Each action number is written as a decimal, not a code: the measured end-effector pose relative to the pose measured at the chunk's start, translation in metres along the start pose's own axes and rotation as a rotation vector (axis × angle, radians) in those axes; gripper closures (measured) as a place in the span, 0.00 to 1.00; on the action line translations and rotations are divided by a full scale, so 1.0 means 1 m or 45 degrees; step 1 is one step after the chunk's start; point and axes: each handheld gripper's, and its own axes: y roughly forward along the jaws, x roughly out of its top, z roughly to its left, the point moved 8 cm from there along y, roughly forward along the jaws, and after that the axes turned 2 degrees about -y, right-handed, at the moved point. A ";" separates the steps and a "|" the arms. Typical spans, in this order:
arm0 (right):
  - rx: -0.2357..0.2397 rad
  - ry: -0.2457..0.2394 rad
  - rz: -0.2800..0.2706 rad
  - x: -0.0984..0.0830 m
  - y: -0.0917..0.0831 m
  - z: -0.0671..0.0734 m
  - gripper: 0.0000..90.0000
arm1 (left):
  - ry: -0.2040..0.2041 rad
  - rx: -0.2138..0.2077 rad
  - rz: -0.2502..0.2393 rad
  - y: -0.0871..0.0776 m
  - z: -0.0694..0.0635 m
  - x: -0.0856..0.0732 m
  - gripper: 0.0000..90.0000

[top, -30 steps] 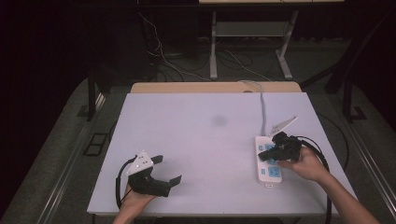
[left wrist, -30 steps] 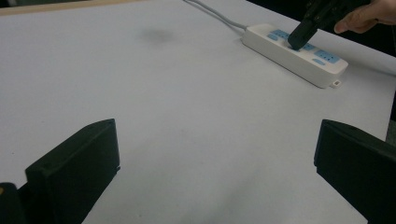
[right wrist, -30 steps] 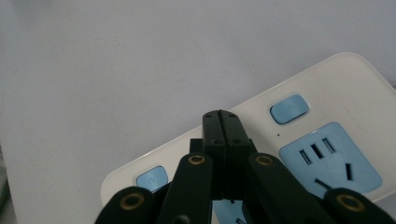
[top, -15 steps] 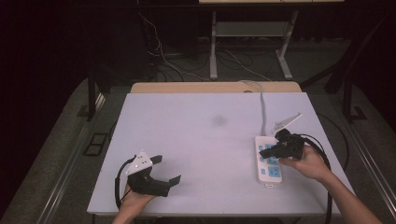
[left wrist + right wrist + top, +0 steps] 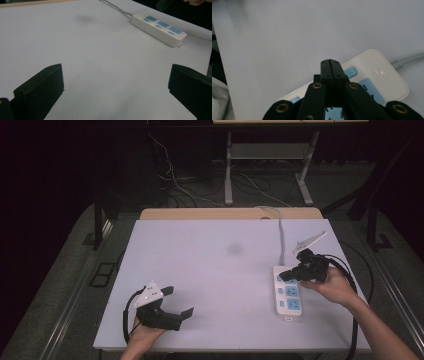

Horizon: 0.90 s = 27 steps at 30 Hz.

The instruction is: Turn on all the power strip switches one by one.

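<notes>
- Nearest the person, at about 7 o'clock on the white table [image 5: 220, 265], the left gripper [image 5: 175, 307] is resting in the left hand [image 5: 145, 335], its jaws standing wide apart with nothing between them.
- Between those spread jaws, in the left gripper view, bare tabletop is showing, and the power strip [image 5: 158, 27] is lying farther off toward 1 o'clock.
- Over at 4 o'clock on the table, the right hand [image 5: 335, 287] is holding the right gripper [image 5: 286, 275] above the far end of the power strip [image 5: 288, 292], with its jaws pressed together on nothing.
- Along the right gripper view, the closed tips [image 5: 330, 66] are hovering over the strip's white casing [image 5: 382, 75], just beside a blue socket [image 5: 372, 91]; whether they are touching it I cannot tell.
- Farther away, the strip's grey cord [image 5: 281, 235] is running from its far end toward 12 o'clock, up to the wooden edge [image 5: 230, 213] behind the table.
- Beyond the table, cables [image 5: 175, 185] are lying on the dark floor.
</notes>
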 end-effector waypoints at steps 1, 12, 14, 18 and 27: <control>-0.004 -0.003 0.002 0.001 -0.001 -0.001 1.00 | 0.000 0.000 0.000 0.000 0.000 0.000 0.00; -0.020 0.002 -0.004 0.007 -0.002 -0.010 1.00 | 0.000 0.000 0.004 0.000 0.000 0.000 0.00; -0.022 0.010 -0.006 0.007 -0.002 -0.012 1.00 | -0.001 0.000 0.002 0.000 0.000 0.000 0.00; -0.023 0.012 -0.007 0.008 0.001 -0.016 1.00 | -0.001 0.001 0.000 0.000 0.001 0.000 0.00; -0.025 0.026 0.004 0.007 0.007 -0.022 1.00 | -0.001 0.001 -0.002 0.000 0.001 0.000 0.00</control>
